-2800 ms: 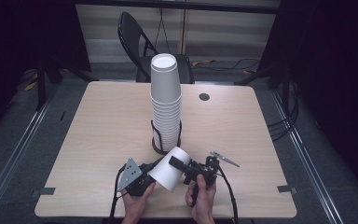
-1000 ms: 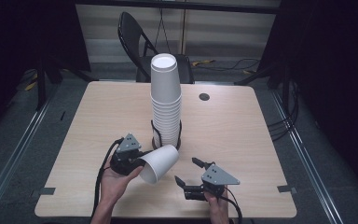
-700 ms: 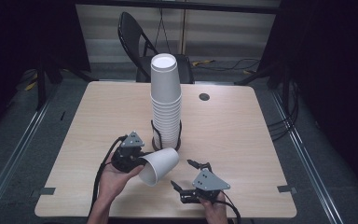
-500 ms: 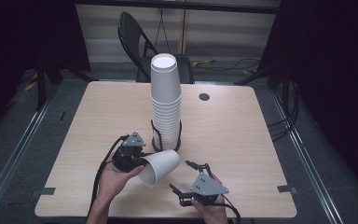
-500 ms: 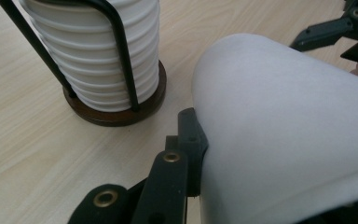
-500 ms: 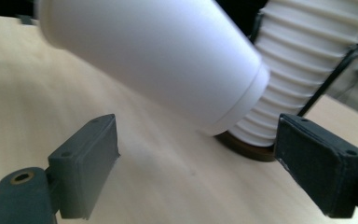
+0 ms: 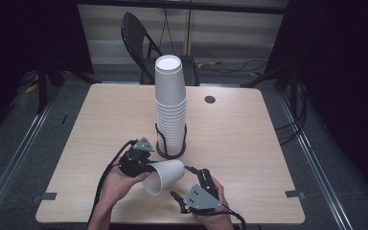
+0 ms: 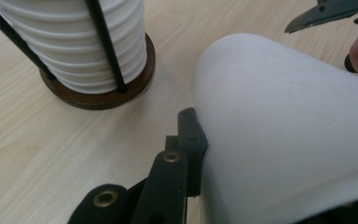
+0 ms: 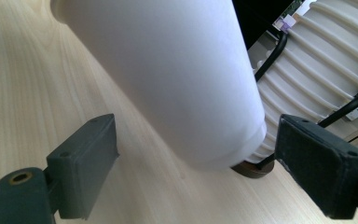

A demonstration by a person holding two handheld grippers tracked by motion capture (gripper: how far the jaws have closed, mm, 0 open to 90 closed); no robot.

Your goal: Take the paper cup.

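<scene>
The left gripper [image 7: 146, 167] is clamping a single white paper cup [image 7: 164, 175] by its narrow base end, one black jaw pressing flat against the cup wall in the left gripper view, and is holding it tilted on its side just above the table [image 7: 249, 143], mouth pointing toward the person. The right gripper [image 7: 181, 182] is standing with its jaws spread wide and nothing between the pads; in the right gripper view the cup [image 9: 168, 79] is hanging just ahead of the gap, clear of both jaws. The step in hand looks like a handover or a regrip of one cup beside the tall stack of cups [image 7: 170, 110], which is sitting in a wire holder [image 7: 171, 148] with a dark round base. The next move probably calls for the right gripper to be sliding its jaws around the cup wall without crushing the thin paper. The stack is standing just beyond the cup, so any swing away from the person is risking a knock against it. Bare tabletop is lying open on both sides, while the near edge is running close under both hands.
</scene>
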